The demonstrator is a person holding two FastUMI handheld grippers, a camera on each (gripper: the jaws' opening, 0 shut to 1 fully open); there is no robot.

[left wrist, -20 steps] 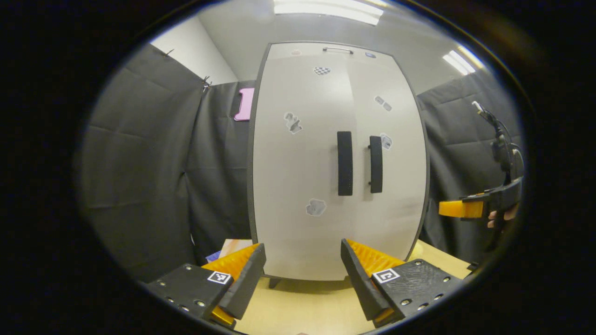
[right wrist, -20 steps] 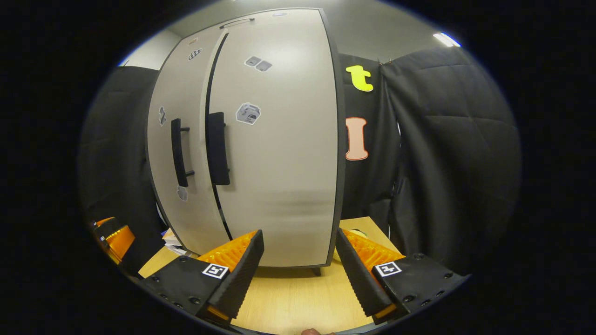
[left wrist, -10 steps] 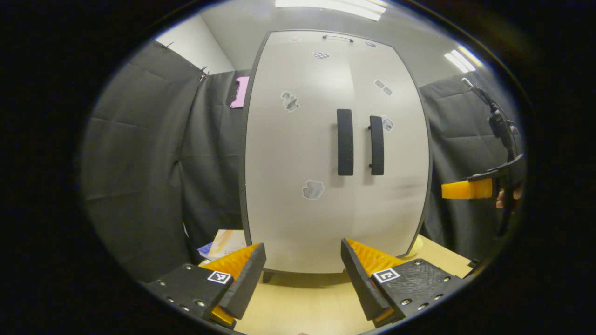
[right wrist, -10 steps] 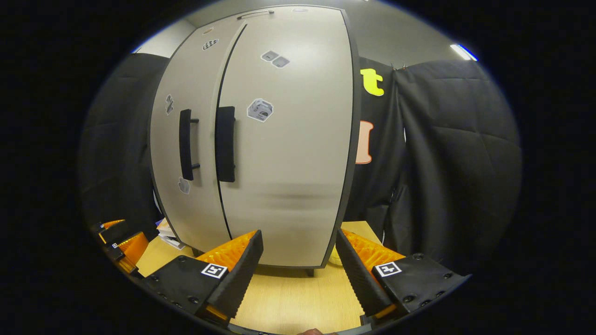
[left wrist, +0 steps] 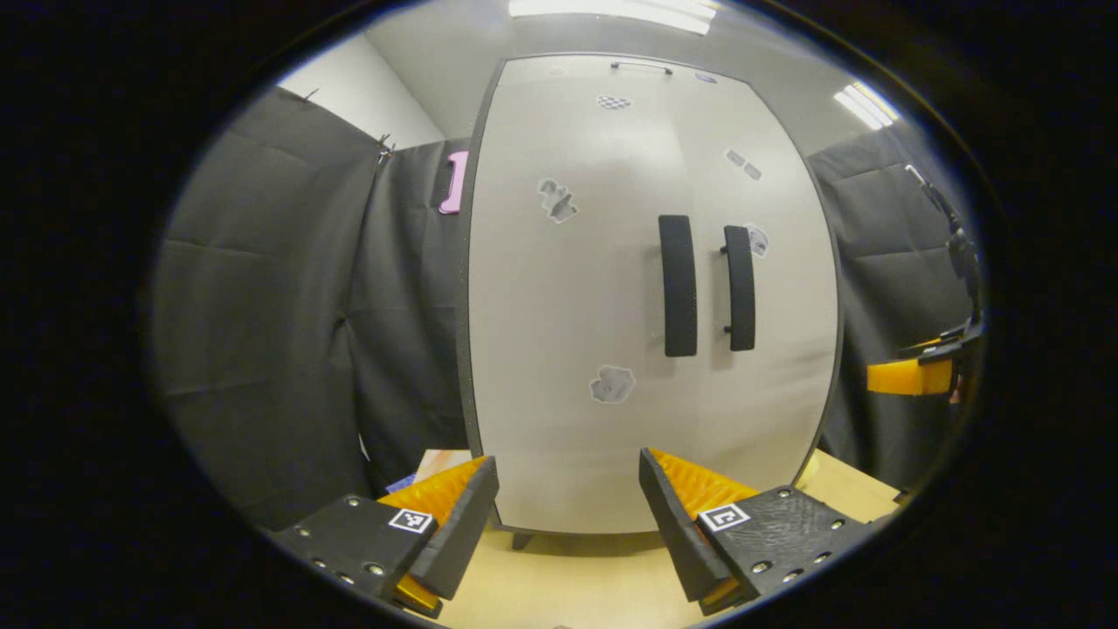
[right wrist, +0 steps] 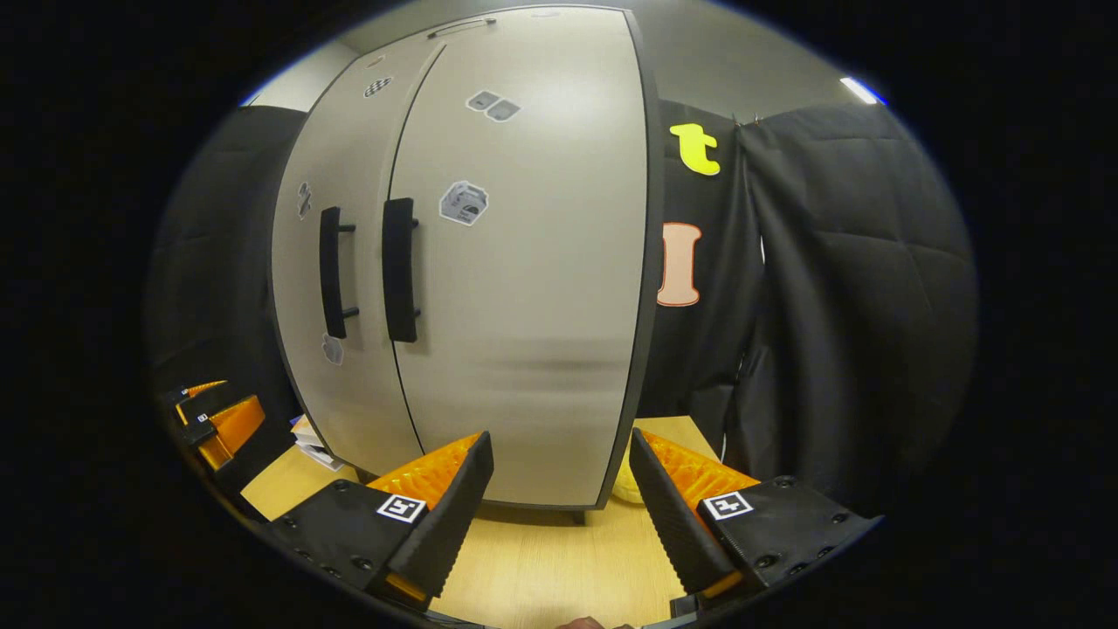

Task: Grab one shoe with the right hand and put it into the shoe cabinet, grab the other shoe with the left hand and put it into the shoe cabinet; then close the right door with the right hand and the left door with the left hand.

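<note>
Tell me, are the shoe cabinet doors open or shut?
Shut. Both doors of the shoe cabinet lie flush, with a thin seam between the two black handles, and no inside shows.

A: What stands in front in the left gripper view?
B: The shoe cabinet [left wrist: 603, 306], both doors shut. Left door [left wrist: 568, 288] and right door [left wrist: 777, 297] meet at the middle; two dark vertical handles [left wrist: 679, 286] side by side near the seam. Some small stickers on the doors.
A: And the left gripper [left wrist: 568, 515]?
B: At the bottom, near. Fingers spread apart, nothing between them, over the wooden table [left wrist: 576, 581].
A: Anything else?
B: Far right edge, the right gripper [left wrist: 908, 376], beside the cabinet, apart from it. Can't tell its jaws. Bottom left of cabinet, some papers [left wrist: 428, 467] on the table.
</note>
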